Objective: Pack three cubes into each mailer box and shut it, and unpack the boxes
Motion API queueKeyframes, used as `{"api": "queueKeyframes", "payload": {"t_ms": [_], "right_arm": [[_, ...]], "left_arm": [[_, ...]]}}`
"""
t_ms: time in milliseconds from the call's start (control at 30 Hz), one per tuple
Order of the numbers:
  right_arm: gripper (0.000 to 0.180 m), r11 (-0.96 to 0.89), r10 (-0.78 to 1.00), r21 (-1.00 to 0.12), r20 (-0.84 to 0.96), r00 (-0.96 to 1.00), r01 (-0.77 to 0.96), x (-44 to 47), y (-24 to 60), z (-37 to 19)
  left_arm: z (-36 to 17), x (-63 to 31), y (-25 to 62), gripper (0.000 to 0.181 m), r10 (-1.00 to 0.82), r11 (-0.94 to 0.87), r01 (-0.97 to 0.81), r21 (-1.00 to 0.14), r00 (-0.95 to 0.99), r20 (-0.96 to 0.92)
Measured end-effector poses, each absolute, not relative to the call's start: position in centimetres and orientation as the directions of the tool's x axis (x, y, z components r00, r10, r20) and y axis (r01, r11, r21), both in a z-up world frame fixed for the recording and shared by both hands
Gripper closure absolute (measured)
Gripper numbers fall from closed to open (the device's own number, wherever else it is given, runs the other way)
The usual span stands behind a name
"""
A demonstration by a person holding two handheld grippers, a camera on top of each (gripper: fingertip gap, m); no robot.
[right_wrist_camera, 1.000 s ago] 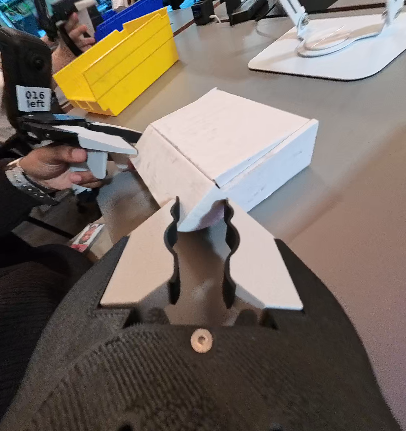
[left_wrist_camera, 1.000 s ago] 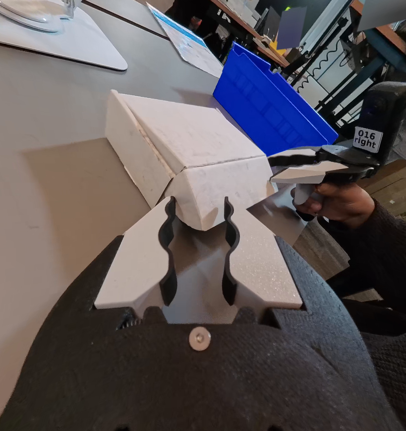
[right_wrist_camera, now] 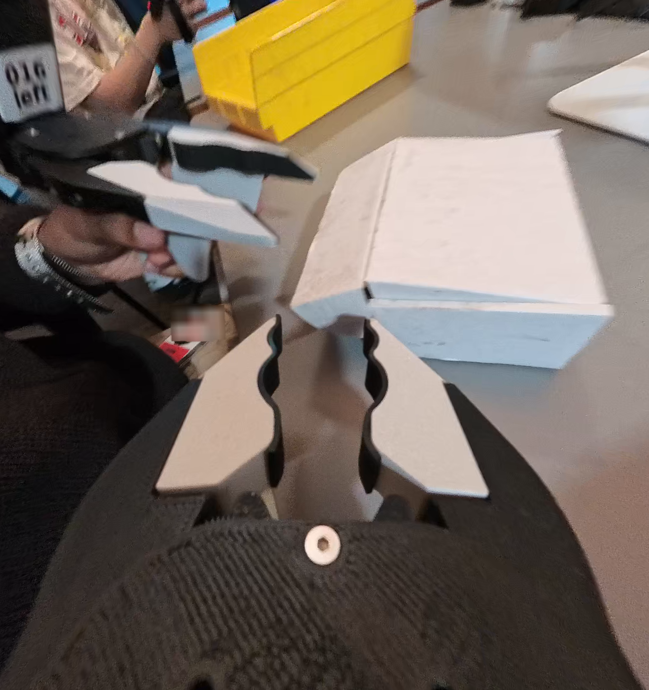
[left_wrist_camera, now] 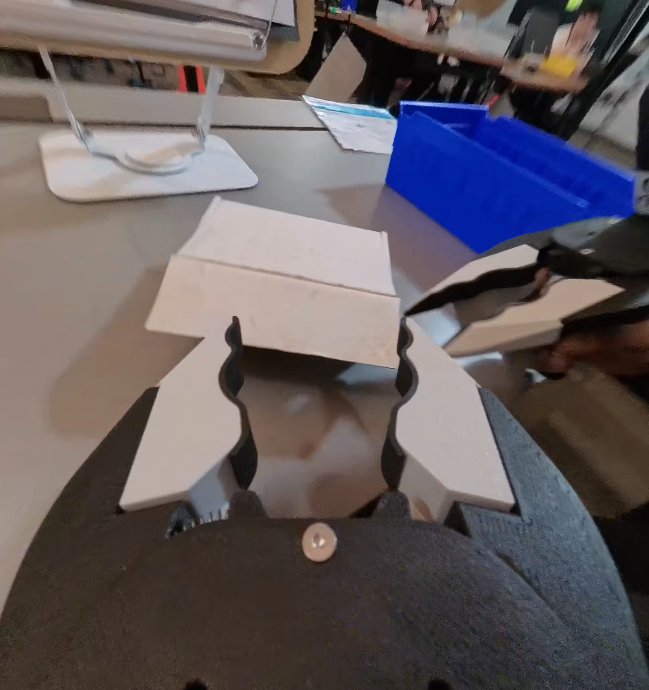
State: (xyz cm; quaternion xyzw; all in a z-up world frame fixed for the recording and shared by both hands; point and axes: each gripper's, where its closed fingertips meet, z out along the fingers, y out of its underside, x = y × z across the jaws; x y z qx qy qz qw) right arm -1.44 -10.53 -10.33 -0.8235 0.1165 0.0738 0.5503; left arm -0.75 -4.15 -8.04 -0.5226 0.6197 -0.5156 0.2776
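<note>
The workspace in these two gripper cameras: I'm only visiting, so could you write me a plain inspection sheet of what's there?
Surface: grey table, mostly bare near the box.
Job's things: one white mailer box, lid down, resting at the table's near edge; no cubes seen.
Clutter: blue bin to the box's right, yellow bin to its left, white stand base, a printed sheet.
Grippers: left gripper open wide, box front between its tips; right gripper open, at the box's corner, holding nothing.
Cables: nothing seen.
Surroundings: other benches and people behind, blurred.
</note>
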Motion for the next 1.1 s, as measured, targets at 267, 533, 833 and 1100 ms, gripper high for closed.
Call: {"api": "queueKeyframes", "payload": {"t_ms": [267,533,833,1100], "right_arm": [[0.157,-0.245,-0.319,-0.895,-0.289,0.903,-0.373,3.6,-13.4,-9.4],[0.166,-0.303,-0.384,-0.943,-0.014,0.923,-0.140,4.5,-12.1,-8.8],[0.172,-0.348,-0.360,-0.933,0.047,0.932,-0.087,4.2,-11.2,-9.4],[0.173,-0.380,-0.292,-0.925,0.089,0.952,-0.029,3.0,-9.7,-10.0]], "left_arm": [[-12.6,-3.9,-10.7,0.135,-0.769,-0.241,-0.608,-0.756,-0.356,0.531],[-13.1,-1.0,-10.5,0.140,-0.852,-0.279,-0.524,-0.805,-0.252,0.460],[-12.5,-0.4,-9.4,0.176,-0.777,-0.434,-0.496,-0.752,-0.216,0.591],[-11.8,-0.6,-9.5,0.180,-0.823,-0.344,-0.464,-0.816,-0.270,0.500]]}}
